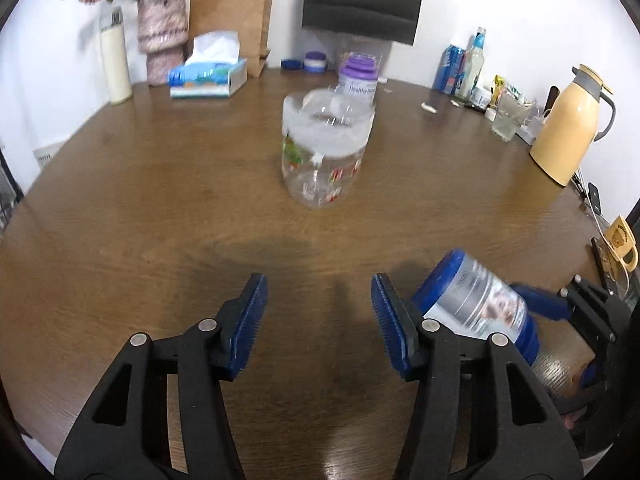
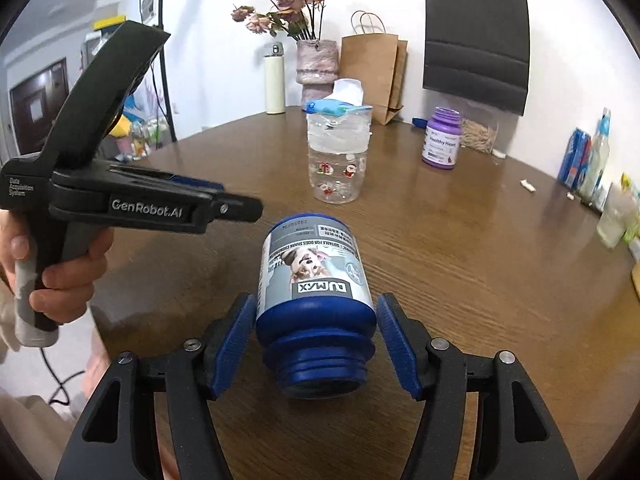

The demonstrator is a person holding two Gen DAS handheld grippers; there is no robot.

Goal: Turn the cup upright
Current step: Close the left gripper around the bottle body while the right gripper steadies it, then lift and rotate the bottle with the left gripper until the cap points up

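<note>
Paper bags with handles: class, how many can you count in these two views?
2. A brown paper bag stands at the table's far edge against the wall, beside the pink vase. A black paper bag hangs on the wall to its right. Others may be hidden.

Clear cup (image 2: pixel 338 160) behind jar (image 2: pixel 314 280), centre table (image 2: pixel 480 280).

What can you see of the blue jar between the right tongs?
The blue jar looks like plastic and carries a grey label with a dog picture, printed upside down in the right view. It has no lid; its threaded open neck points toward the camera. It seems tilted, base away from the camera. The right tongs stand open on both sides of it; contact is unclear. The table lies beneath.
</note>
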